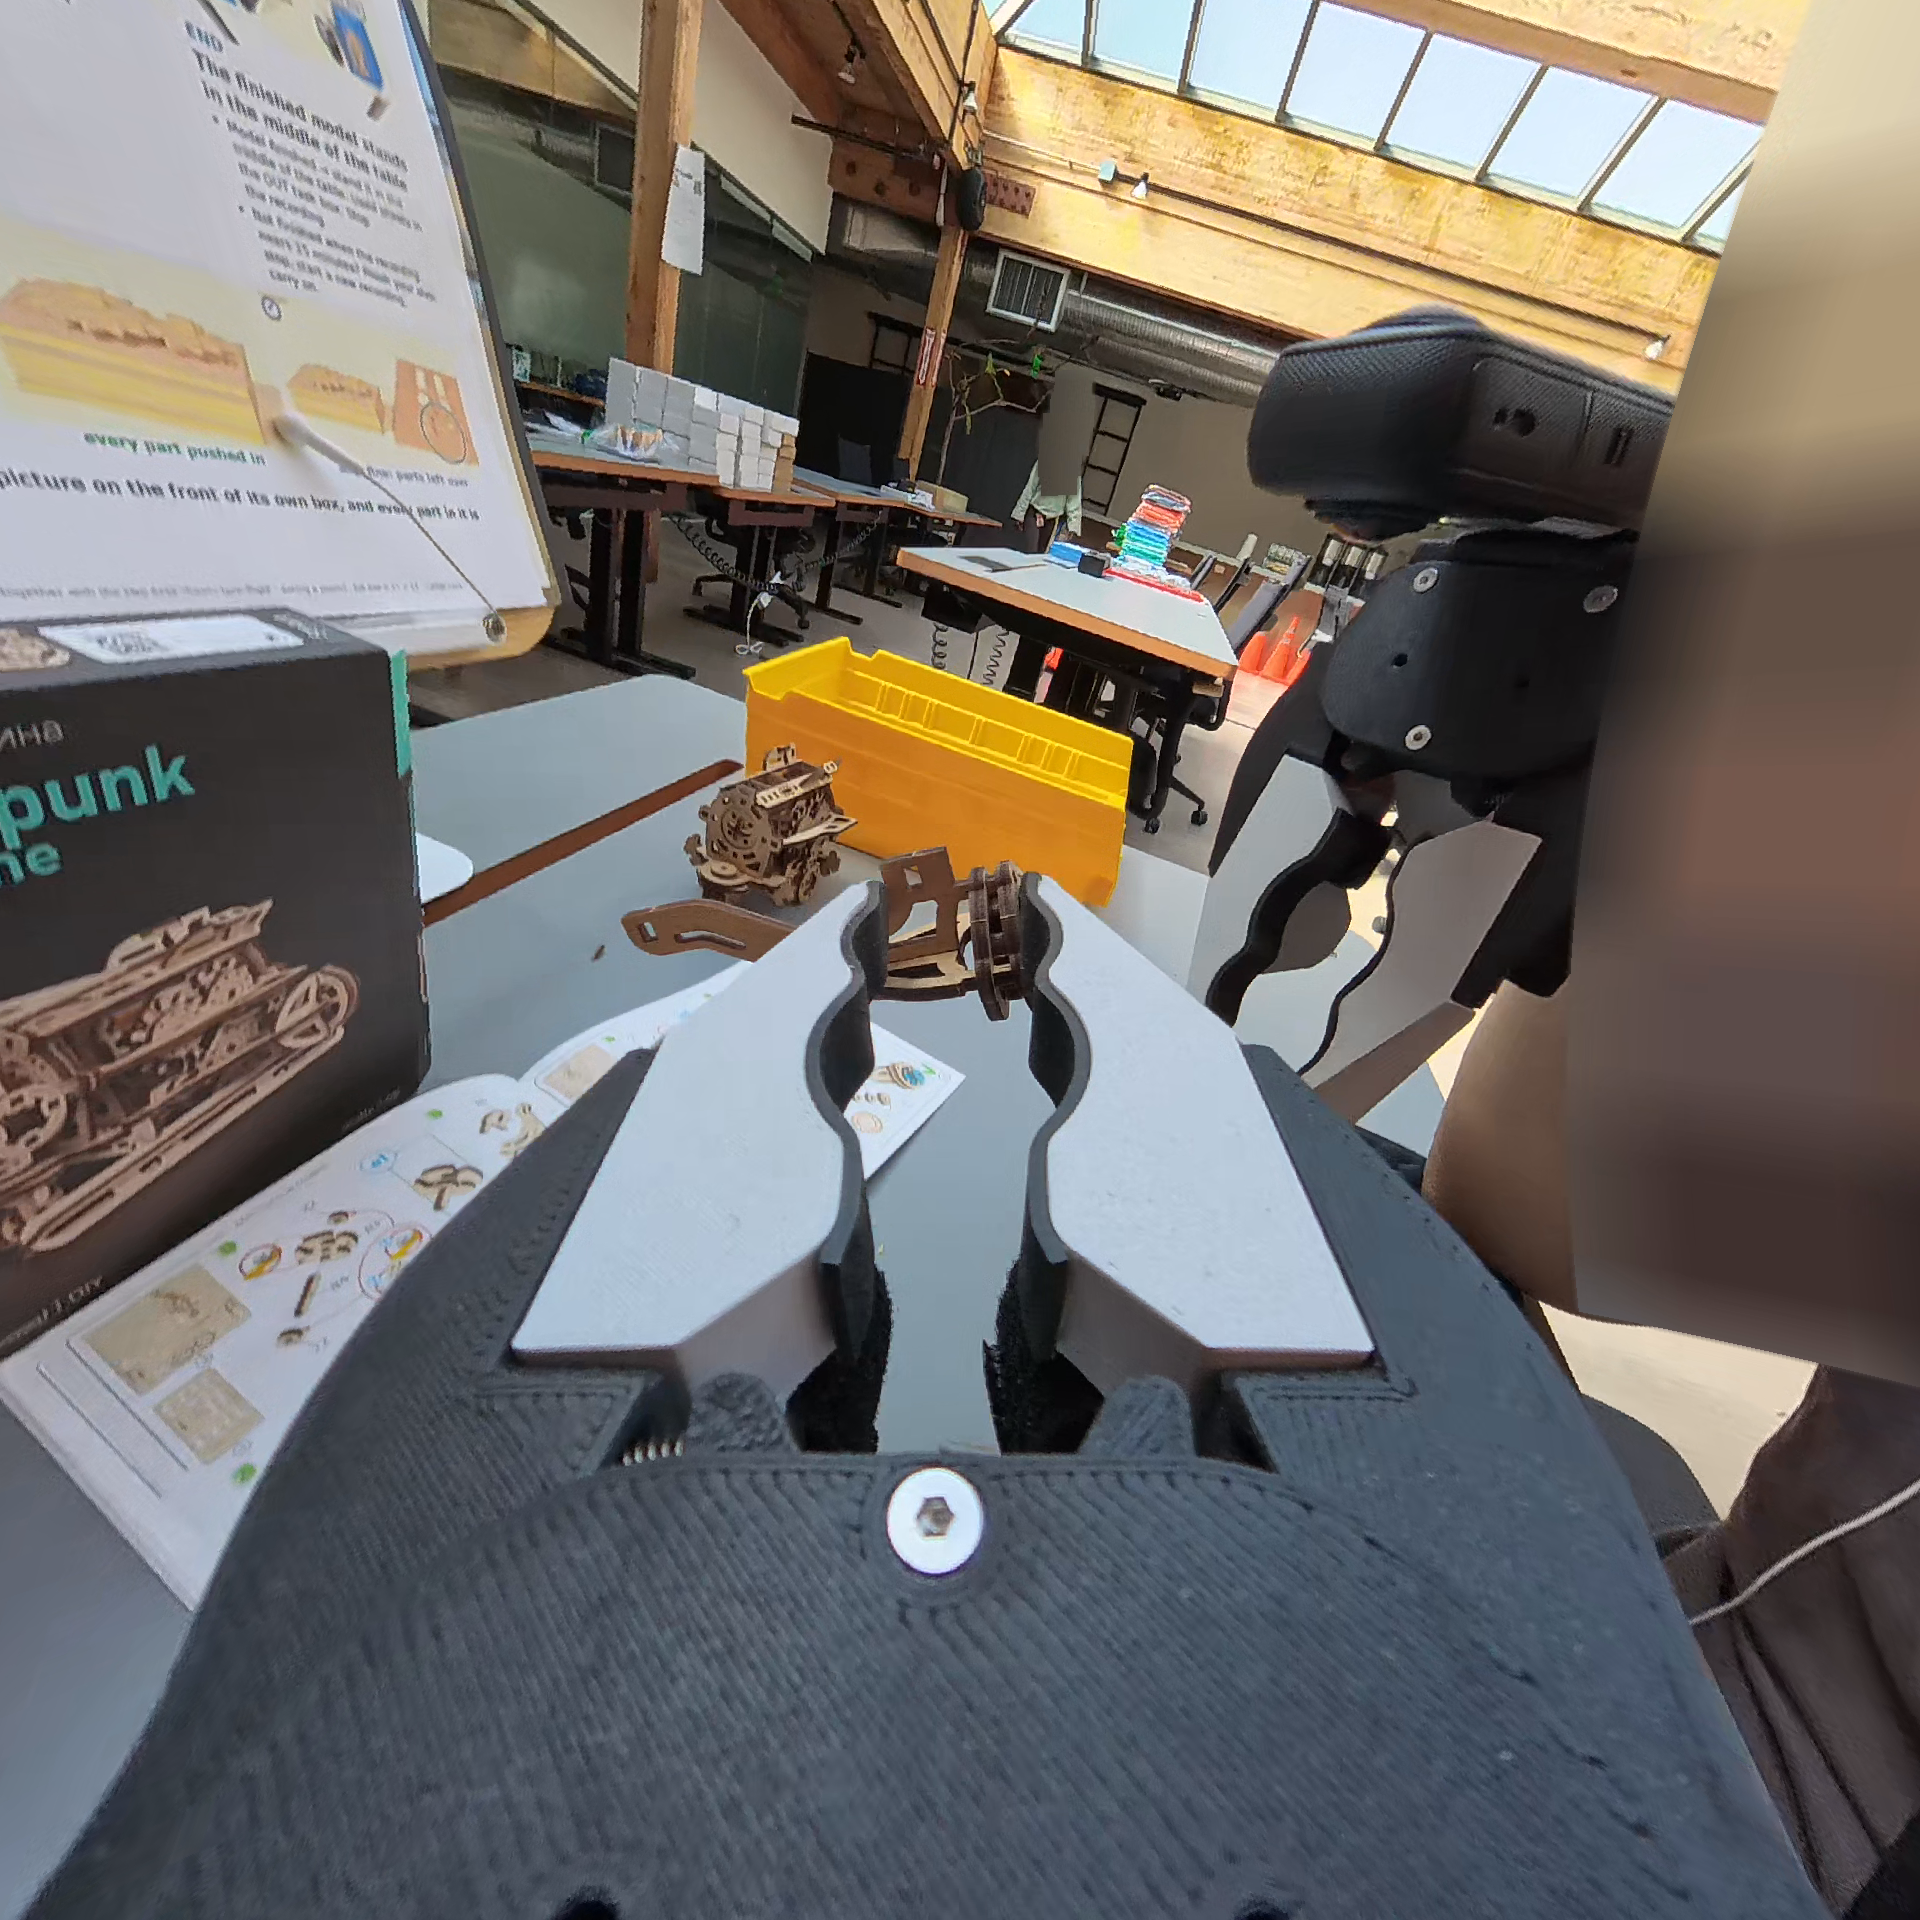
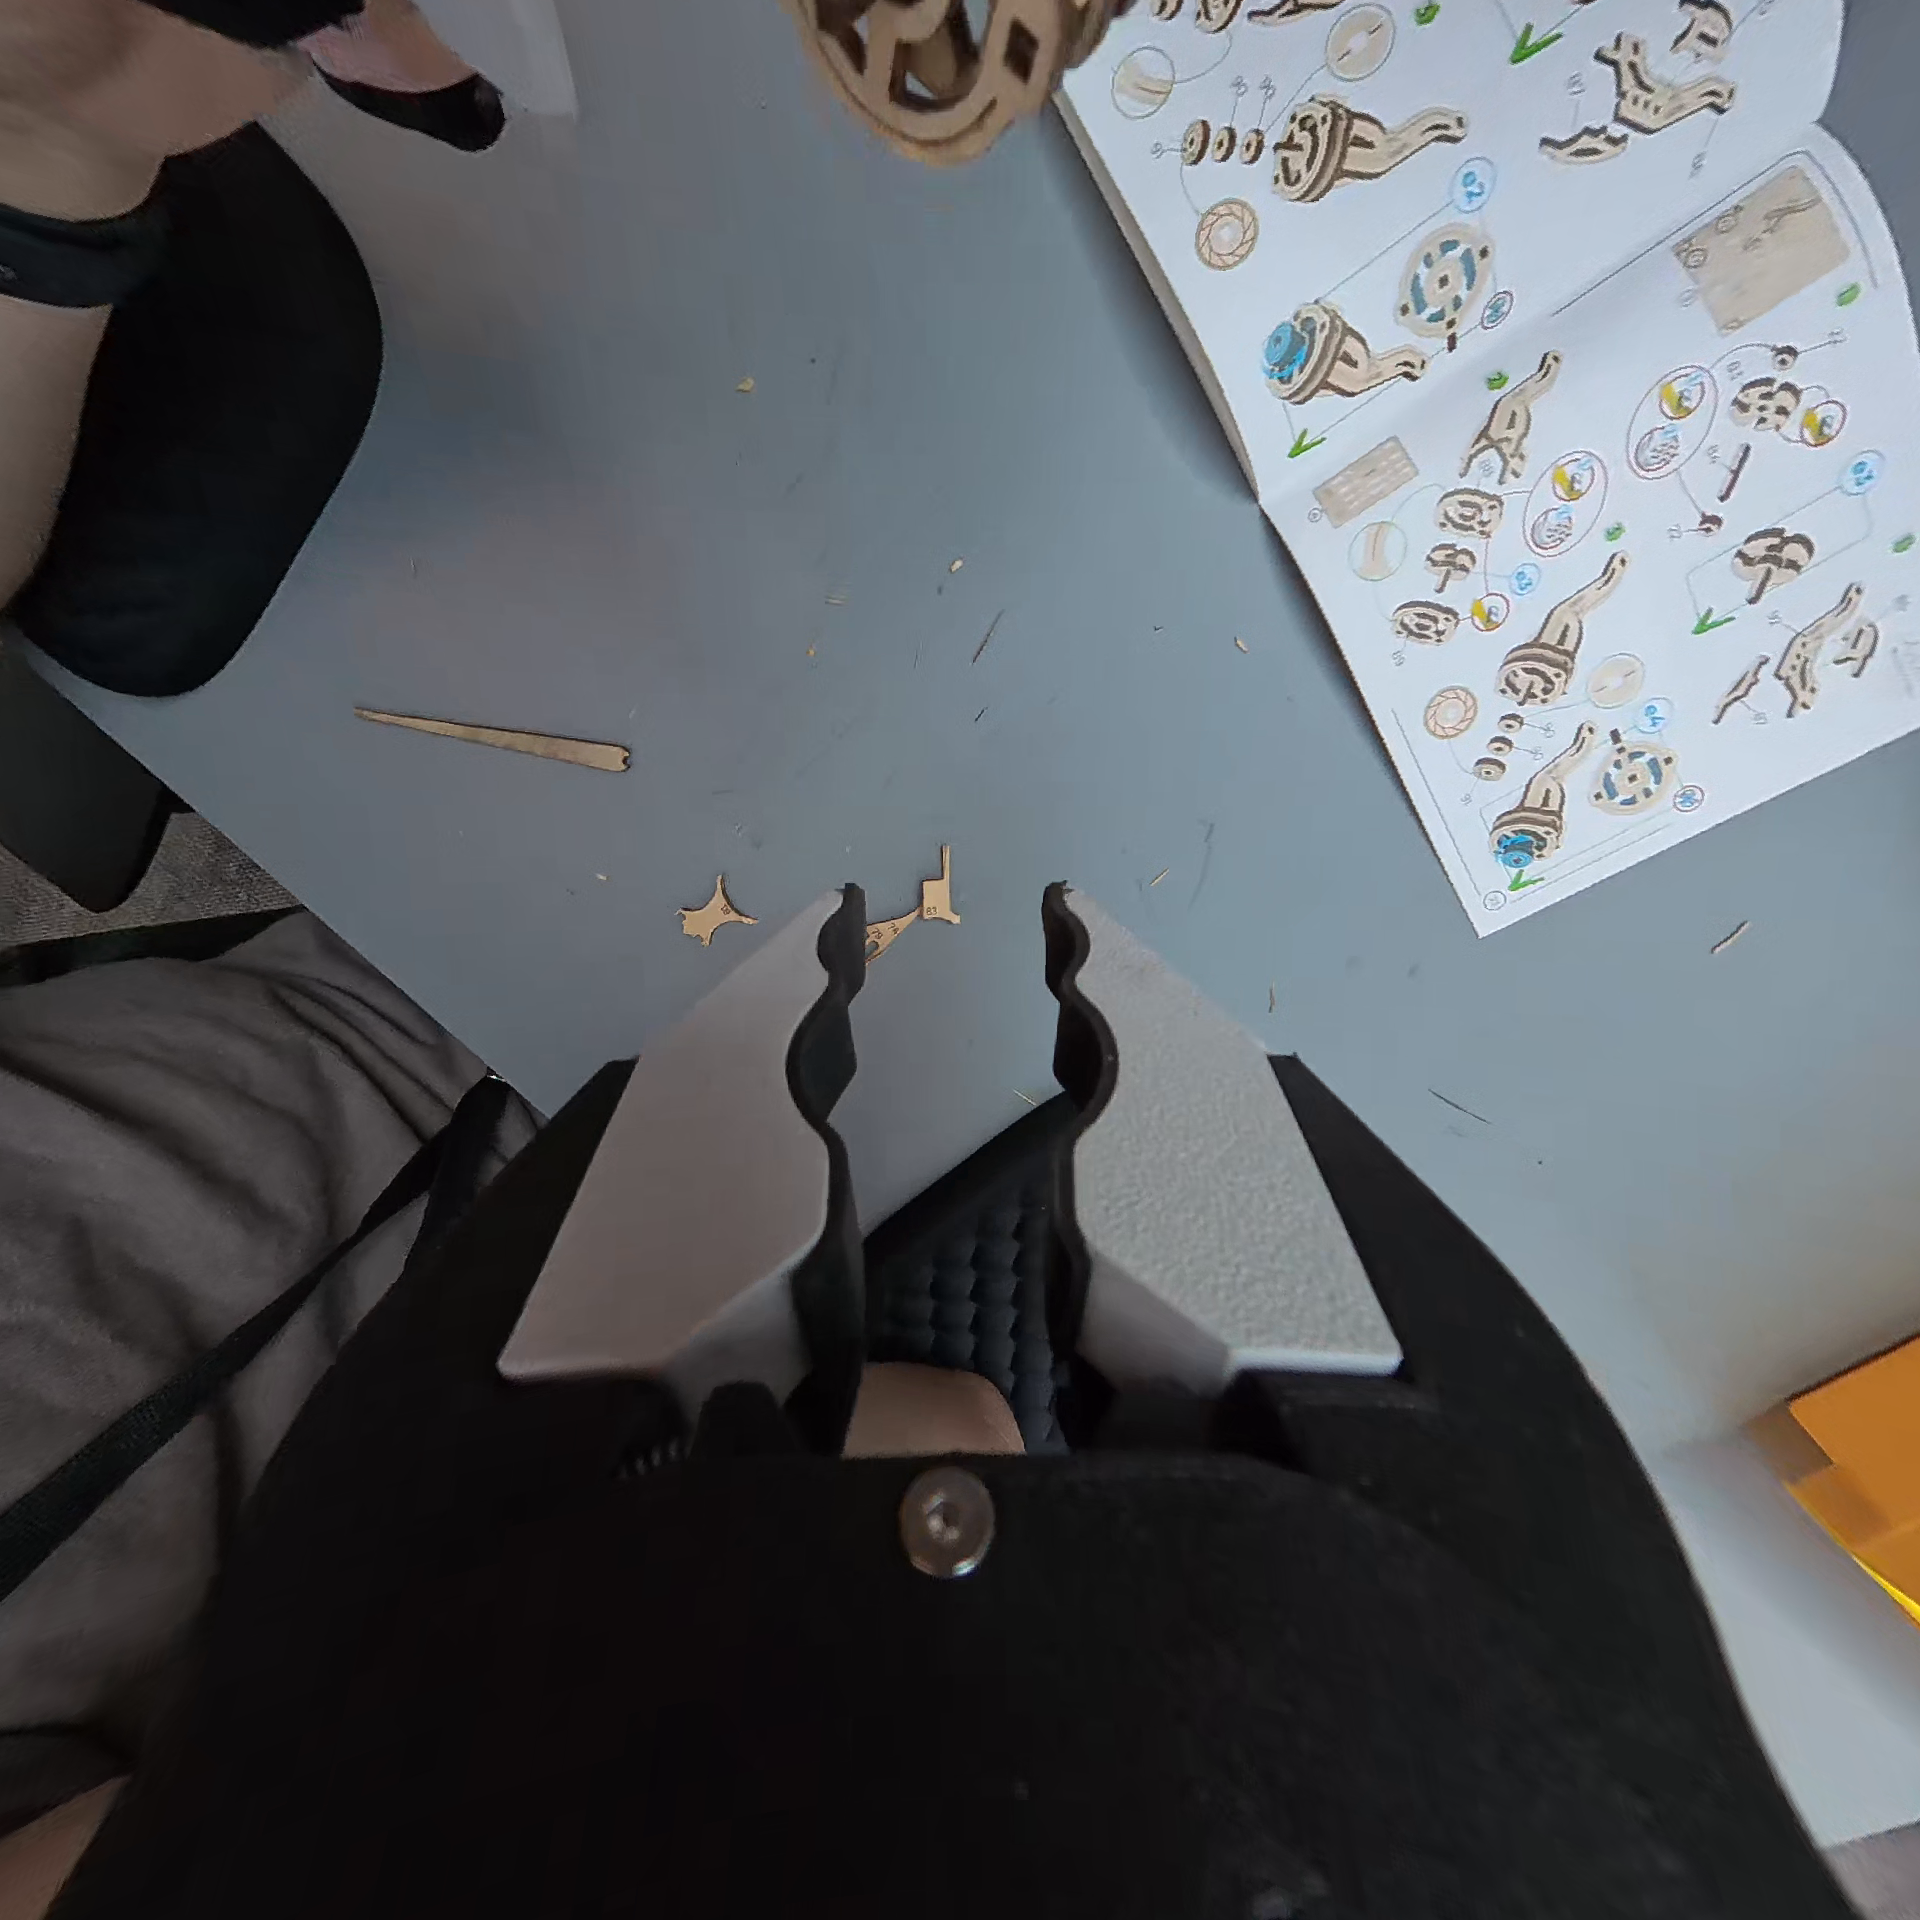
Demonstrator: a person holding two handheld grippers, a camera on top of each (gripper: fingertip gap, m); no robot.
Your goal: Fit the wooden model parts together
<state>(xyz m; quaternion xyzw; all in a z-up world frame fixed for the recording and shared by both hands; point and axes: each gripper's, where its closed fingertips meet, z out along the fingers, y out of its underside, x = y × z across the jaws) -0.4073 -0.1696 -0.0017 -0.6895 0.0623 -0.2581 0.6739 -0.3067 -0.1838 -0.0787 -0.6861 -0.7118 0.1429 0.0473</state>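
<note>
My left gripper (image 1: 956,902) is shut on a small wooden sub-assembly (image 1: 992,940), a stack of discs with a curved arm, and holds it above the grey table (image 1: 582,769). The same part shows at the top edge of the right wrist view (image 2: 935,73). A partly built wooden model (image 1: 769,831) stands behind it, with a loose flat wooden arm (image 1: 696,927) beside it. My right gripper (image 2: 954,902) is open and empty and points down at the table. It also shows at the right of the left wrist view (image 1: 1278,1029).
A yellow bin (image 1: 935,769) stands at the back. The black kit box (image 1: 187,935) and an instruction board (image 1: 239,312) are on the left. An open booklet (image 2: 1558,468) lies on the table. A long wooden sliver (image 2: 499,740) and small scraps (image 2: 717,912) lie near the table's edge. Left tips to right tips: about 12 centimetres.
</note>
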